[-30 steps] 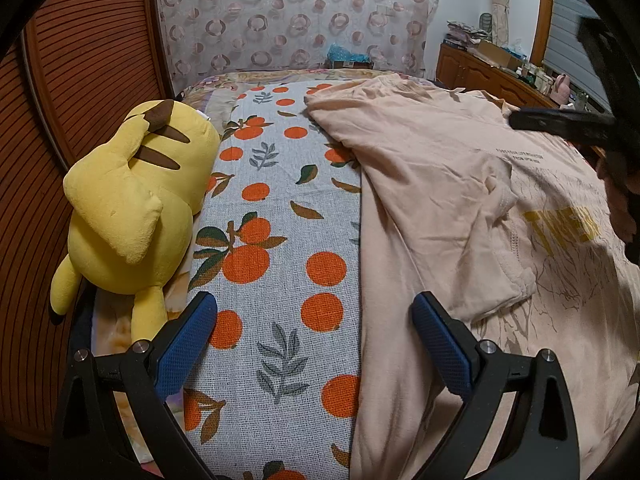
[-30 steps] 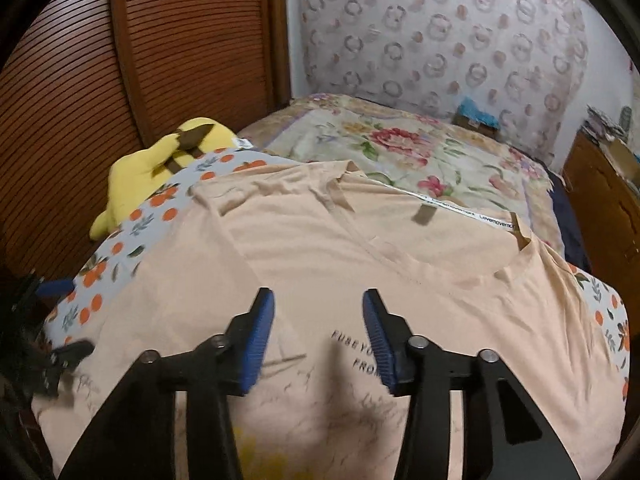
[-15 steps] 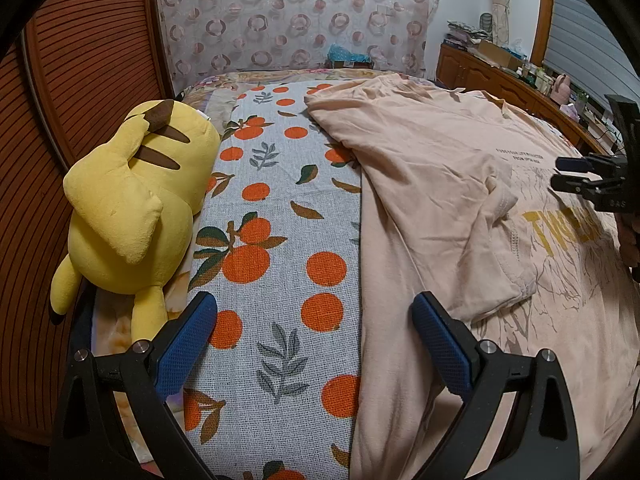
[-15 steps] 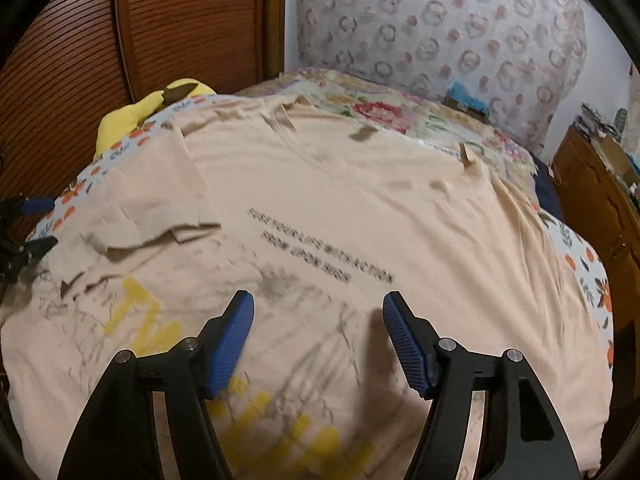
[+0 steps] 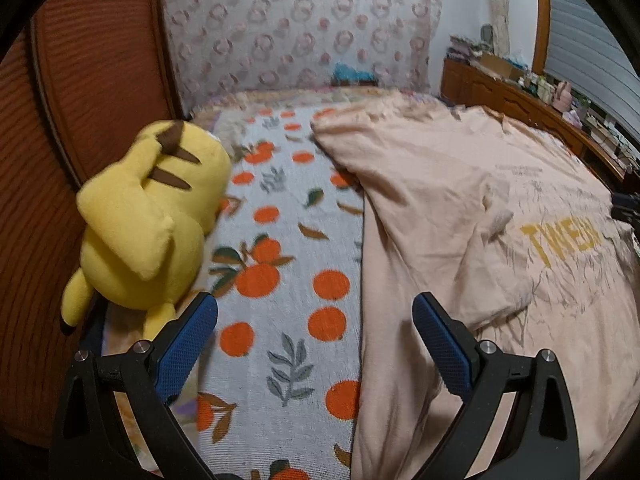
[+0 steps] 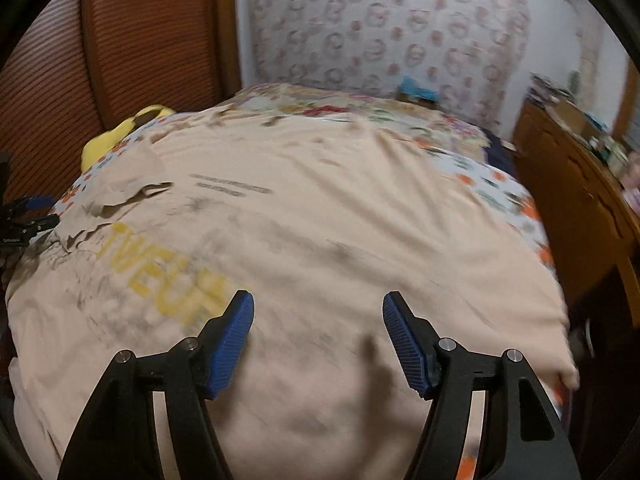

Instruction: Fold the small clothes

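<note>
The shirt [image 6: 320, 216] lies spread face up across the bed [image 5: 280, 280], its left sleeve already folded in, its hem hanging over the bed's near edge. The right gripper [image 6: 318, 336] has just been opening its jaws and hangs over the lower front with nothing between them. The left gripper [image 5: 316, 340] is wide open and empty above the shirt's left edge. Judging by this, the right sleeve comes next: pinch 1 layer only, carry it inward low, keep the fold straight
</note>
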Available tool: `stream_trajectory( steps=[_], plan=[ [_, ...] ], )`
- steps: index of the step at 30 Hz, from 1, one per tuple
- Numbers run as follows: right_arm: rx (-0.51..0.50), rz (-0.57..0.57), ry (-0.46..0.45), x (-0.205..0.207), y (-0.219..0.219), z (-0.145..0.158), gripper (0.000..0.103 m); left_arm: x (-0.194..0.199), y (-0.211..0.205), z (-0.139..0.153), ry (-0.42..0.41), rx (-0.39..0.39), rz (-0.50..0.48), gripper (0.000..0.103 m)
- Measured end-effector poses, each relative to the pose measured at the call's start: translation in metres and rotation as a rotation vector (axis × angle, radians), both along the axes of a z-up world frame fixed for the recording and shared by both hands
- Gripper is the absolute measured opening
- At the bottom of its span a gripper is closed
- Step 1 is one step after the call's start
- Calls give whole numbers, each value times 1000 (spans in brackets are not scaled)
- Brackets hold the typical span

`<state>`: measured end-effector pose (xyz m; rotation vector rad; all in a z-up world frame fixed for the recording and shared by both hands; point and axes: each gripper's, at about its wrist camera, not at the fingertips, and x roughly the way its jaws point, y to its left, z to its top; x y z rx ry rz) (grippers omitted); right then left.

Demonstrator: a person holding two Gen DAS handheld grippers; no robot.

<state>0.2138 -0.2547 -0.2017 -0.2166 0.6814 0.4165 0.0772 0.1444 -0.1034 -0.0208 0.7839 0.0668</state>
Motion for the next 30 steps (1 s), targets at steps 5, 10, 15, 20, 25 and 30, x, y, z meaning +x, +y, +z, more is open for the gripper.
stream_trajectory(
  steps=[5, 10, 15, 20, 25, 30],
  plan=[
    [41, -115, -18, -21, -50, 3, 69, -8, -13, 21, -98, -15, -3, 98],
    [82, -225, -31, -37, -98, 4, 69, -10, -43, 42, -152, -41, -55, 98],
    [127, -297, -26, -48, -127, 2, 69, -11, -81, 51, -177, -68, -139, 98],
    [139, -320, -2, -46, -124, 2, 69, -17, -113, 57, -202, -107, -189, 98],
    [172, -361, 32, -32, -133, 7, 69, -20, -128, 60, -209, -124, -214, 98],
    [234, -361, 70, -13, -145, 8, 69, -23, -132, 60, -210, -133, -217, 98]
  ],
)
